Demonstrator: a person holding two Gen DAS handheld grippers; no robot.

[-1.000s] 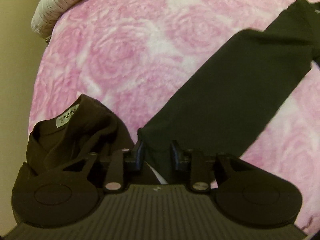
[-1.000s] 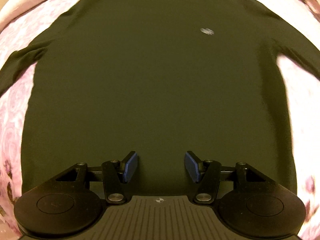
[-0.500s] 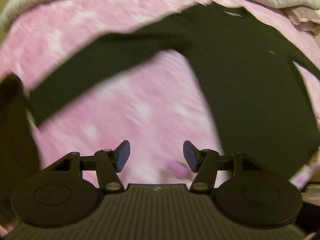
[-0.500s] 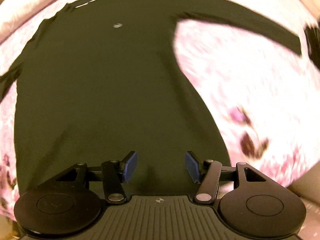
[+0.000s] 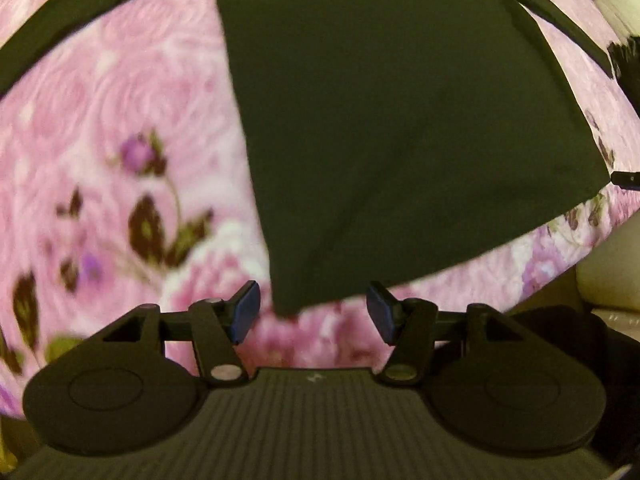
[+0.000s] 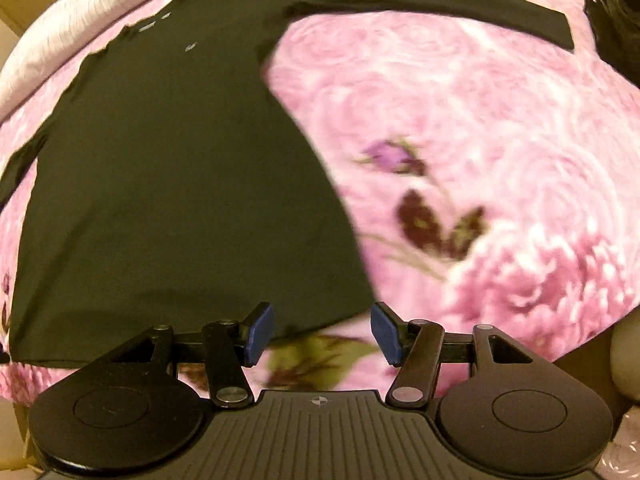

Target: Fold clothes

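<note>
Left gripper [image 5: 313, 312]: pointing steeply down, jaws parted, blue pads [image 5: 245, 311] apart, nothing clamped between them.
Right gripper [image 6: 322, 334]: pointing steeply down, jaws parted wide, blue pads [image 6: 383, 334] apart, nothing clamped between them. Black linkage arms splayed outward on both.

Blk shirt [image 6: 172, 168] flat on pink blanket [image 6: 500, 120].
</note>
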